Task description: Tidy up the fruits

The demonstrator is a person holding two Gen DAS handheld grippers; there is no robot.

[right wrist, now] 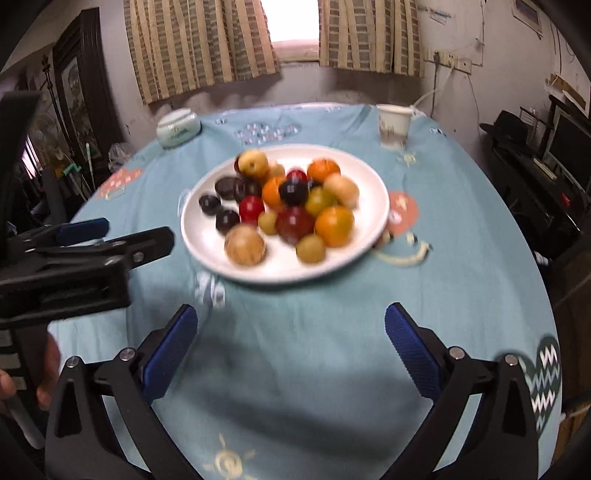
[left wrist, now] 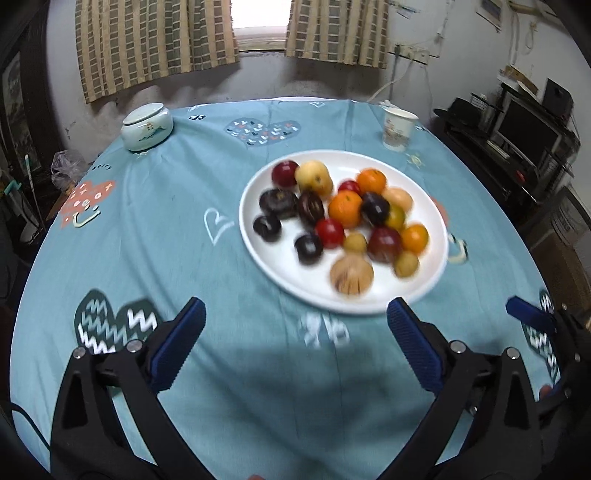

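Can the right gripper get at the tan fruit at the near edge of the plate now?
Probably yes: the right gripper is open and empty, and only bare cloth lies between it and the tan fruit on the plate.

My jaws wore blue ribbed pads (left wrist: 413, 343) on black arms. At frame centre, a white plate (left wrist: 280, 266) carried orange, red, dark purple and yellow fruits (left wrist: 345, 208). Teal cloth (left wrist: 166, 229) with zigzag hearts covered the bench.

A room in a lived-in home. A round table (left wrist: 155, 229) under a blue patterned cloth stands before a small window (left wrist: 260, 14) with striped curtains (left wrist: 155, 48); a television (left wrist: 532, 133) sits on a dark shelf unit at right. Wall sockets (right wrist: 448, 59) with trailing cables and stained plaster mark a domestic interior.
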